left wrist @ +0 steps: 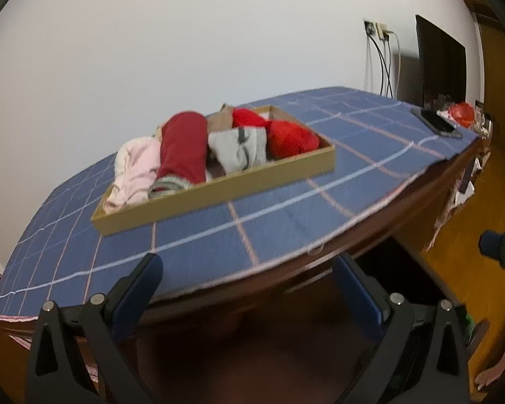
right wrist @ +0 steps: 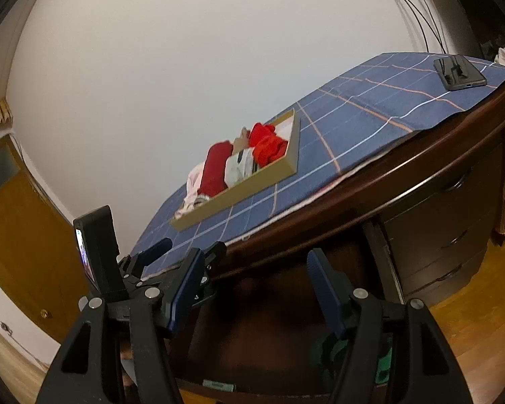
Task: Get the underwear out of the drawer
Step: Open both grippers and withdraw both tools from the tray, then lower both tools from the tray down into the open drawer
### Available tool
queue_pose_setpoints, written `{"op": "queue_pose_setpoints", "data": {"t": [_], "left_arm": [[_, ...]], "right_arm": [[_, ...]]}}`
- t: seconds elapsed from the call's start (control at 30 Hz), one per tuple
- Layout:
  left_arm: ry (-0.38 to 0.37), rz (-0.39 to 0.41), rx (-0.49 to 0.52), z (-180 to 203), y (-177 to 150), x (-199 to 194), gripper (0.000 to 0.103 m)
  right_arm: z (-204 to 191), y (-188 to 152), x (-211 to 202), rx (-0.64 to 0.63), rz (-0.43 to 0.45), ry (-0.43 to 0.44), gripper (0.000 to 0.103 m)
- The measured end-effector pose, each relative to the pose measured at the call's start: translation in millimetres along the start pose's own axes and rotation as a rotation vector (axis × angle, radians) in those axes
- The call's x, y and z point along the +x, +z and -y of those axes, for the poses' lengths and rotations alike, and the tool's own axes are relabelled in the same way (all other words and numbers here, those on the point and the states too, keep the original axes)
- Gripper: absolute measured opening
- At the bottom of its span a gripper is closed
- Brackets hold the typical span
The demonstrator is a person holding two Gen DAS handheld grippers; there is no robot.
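Left wrist view: both tools gape empty, short of the table [left wrist: 286, 215].
Underwear [left wrist: 185, 148] in drawer [left wrist: 219, 188] looks soft, light; pinch a raised fold.

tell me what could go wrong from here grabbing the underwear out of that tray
1. The pink underwear spills over the shallow cardboard tray, so a pull may drag neighbours out or slide the light tray across the checked cloth.
2. The left gripper and right gripper, both open, sit below the table edge and could knock it when rising.
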State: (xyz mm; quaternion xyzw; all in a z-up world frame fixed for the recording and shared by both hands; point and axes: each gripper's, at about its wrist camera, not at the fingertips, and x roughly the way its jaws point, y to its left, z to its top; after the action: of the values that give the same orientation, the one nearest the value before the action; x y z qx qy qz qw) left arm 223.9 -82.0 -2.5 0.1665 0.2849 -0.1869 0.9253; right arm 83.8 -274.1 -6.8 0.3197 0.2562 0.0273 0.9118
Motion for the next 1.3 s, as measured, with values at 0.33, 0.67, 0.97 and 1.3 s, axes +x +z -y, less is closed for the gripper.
{"op": "queue_pose_setpoints", "data": {"t": [0.33,0.67,0.97,1.3], "left_arm": [[0.002,-0.07,0.083,-20.4,-40.0,4.4,0.102],[-0.193,-0.274,-0.01,-73.7,-88.8,23.9,0.099],[-0.256,-0.354,0.102,-64.3,-97.5,47.1,0.079],[-0.132,-0.355,0.701,-6.4,-128.5,59.2,0.079]], "right_arm": [[7.3,-15.4,8.0,-0.025,-0.075,-0.03,0.066],[16.6,-27.1,16.0,-0.034,-0.127,-0.044,0.066],[18.3,-27.8,22.4,-0.065,-0.141,-0.054,0.066],[26.0,-31.5,30.4,-0.045,-0.173,-0.06,0.066]]}}
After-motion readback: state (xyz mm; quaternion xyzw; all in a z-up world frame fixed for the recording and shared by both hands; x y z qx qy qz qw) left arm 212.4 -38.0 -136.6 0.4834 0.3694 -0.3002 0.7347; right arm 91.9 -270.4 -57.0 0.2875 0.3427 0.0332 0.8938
